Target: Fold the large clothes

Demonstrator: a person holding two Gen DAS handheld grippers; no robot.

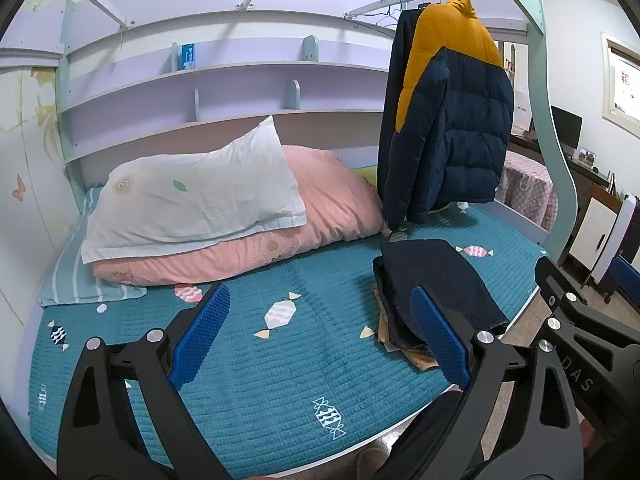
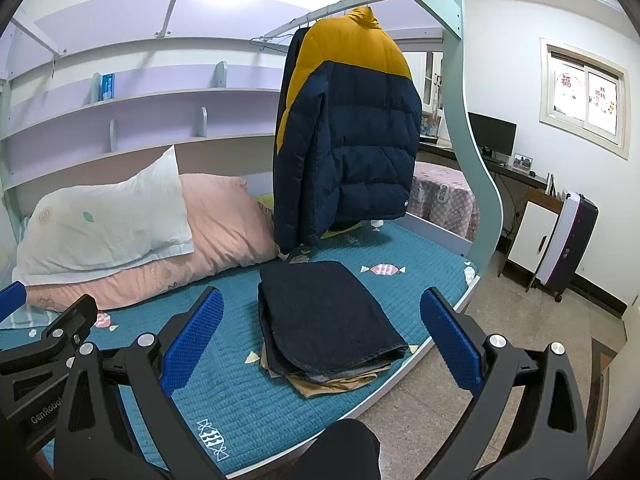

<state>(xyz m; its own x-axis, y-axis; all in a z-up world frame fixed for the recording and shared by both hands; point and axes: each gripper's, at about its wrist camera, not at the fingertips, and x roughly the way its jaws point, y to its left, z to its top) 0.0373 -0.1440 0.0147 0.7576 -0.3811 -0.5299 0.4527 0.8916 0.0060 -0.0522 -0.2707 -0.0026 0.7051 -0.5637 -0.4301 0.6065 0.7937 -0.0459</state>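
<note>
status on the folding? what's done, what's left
Done: a folded dark navy garment lies on a folded tan garment near the edge of the teal quilted bed cover. In hand: nothing; the left gripper and right gripper are both open and empty. Left, probably: the navy and mustard puffer jacket still hanging on the rail.

I see a bed (image 2: 280, 392) with a teal cover, purple shelves (image 1: 224, 76) behind it, a window (image 2: 586, 98) on the white wall, and a speckled floor (image 2: 500, 332).
</note>
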